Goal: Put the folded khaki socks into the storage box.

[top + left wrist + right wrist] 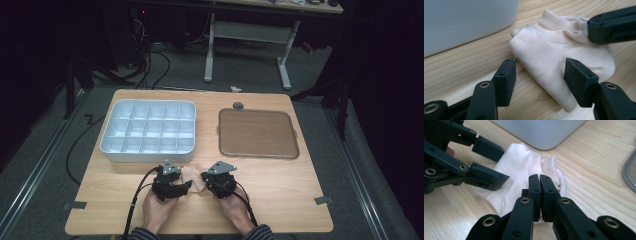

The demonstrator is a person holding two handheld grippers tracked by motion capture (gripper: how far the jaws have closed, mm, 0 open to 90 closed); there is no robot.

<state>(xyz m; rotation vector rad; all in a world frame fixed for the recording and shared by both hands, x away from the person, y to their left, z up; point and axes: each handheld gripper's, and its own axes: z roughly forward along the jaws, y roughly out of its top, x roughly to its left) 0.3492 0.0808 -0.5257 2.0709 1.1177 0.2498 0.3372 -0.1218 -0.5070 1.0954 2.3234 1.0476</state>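
The right gripper [539, 178] has its 2 jaws pressed together, with a fold of the pale pink sock [524, 167] pinched between the pads at their tips. The left gripper [539, 72] stands wide apart: its 2 pads straddle the near end of the sock [554, 57], one pad on the bare wood just beside the cloth, the other over its edge, and neither presses it. In the left gripper view the right gripper's jaws [611, 25] reach the sock's ribbed cuff from the upper right.

The sock lies crumpled on the wooden surface [280, 185], between the 2 grippers and near the front edge, as the high view shows [196, 179]. The left gripper [170, 182] and right gripper [216, 180] sit close together there, each held by a hand.

Just behind the sock stands a white tray [148, 131] divided into many small compartments, its rounded corner close to the cloth. To the right of it, well apart, lies a flat brown tray [258, 133].
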